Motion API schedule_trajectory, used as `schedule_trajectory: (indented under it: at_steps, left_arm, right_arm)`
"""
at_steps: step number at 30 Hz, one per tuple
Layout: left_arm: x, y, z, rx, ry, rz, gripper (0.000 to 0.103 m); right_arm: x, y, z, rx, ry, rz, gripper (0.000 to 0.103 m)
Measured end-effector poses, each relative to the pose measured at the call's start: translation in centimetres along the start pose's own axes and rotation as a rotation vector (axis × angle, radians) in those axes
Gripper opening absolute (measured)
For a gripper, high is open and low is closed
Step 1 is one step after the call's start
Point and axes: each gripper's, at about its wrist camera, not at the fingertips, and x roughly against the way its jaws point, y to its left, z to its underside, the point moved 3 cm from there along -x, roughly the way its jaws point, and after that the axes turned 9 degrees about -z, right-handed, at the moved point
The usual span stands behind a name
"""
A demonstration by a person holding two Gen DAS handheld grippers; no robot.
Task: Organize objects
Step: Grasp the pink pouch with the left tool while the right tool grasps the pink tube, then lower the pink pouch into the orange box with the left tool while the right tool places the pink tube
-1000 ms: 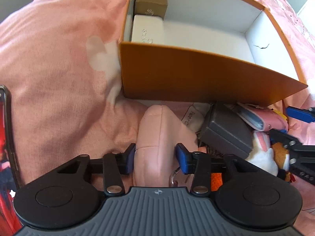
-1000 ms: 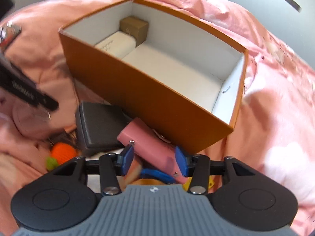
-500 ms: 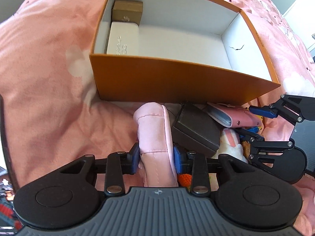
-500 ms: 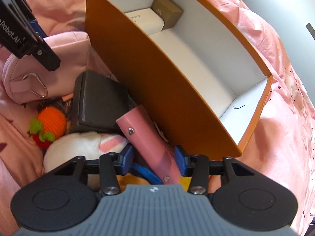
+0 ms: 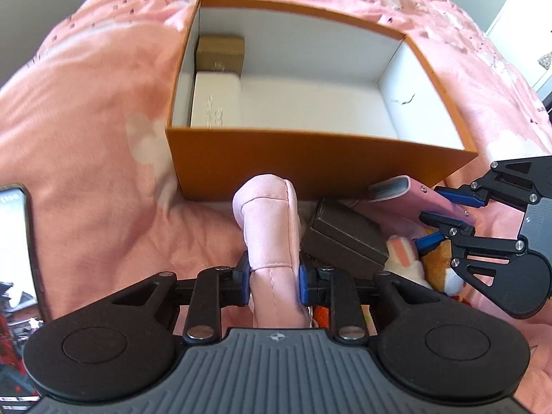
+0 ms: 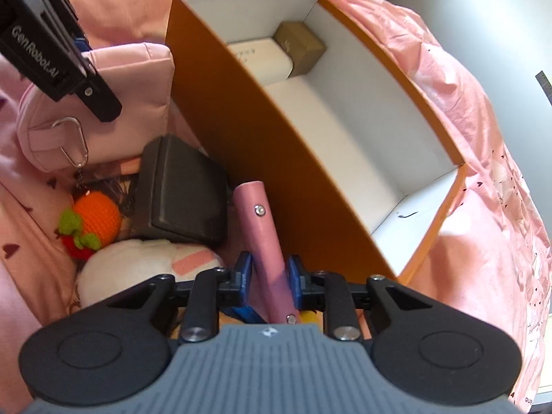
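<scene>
An open orange box (image 5: 321, 169) with a white interior sits on a pink bedspread (image 5: 86, 131); against its left end wall lie a white box (image 5: 215, 98) and, just behind it, a brown box (image 5: 220, 51), while the rest of the floor is bare. A cluster of loose items crowds the bedspread just in front of the box's near wall: a black case (image 6: 183, 193), a crocheted orange toy (image 6: 96, 215) with a red and green strawberry at its side, a white plush (image 6: 138, 269) and an orange plush (image 5: 445, 258) partly hidden under the gripper linkages. The left gripper (image 5: 272, 281) has its jaws closing on a pink padded pouch (image 5: 269, 227), the blue pads pressing its sides; a metal carabiner (image 6: 70, 141) hangs from the pouch. The right gripper (image 6: 267, 276) has its jaws closing on a pink case (image 6: 262, 231), both pads in contact, the case tilted up beside the box's orange wall and touching the black case. A phone (image 5: 15, 241) lies at the far left edge of the bedspread.
</scene>
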Motion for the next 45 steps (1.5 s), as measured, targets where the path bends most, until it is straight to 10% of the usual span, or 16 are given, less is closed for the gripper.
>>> schedule_trajectory:
  at_steps: [24,45]
  left_arm:
    - [8.3,0.8,-9.1,-0.023,-0.319,0.058,0.027]
    - [-0.9,2.3,-14.0,-0.034,-0.226,-0.074,0.027]
  right_arm:
    - [11.1,-7.8,-5.9,-0.394,-0.359,-0.220,0.018]
    - [-8.2,-11.2,-9.8,-1.020,-0.200,-0.483,0.018]
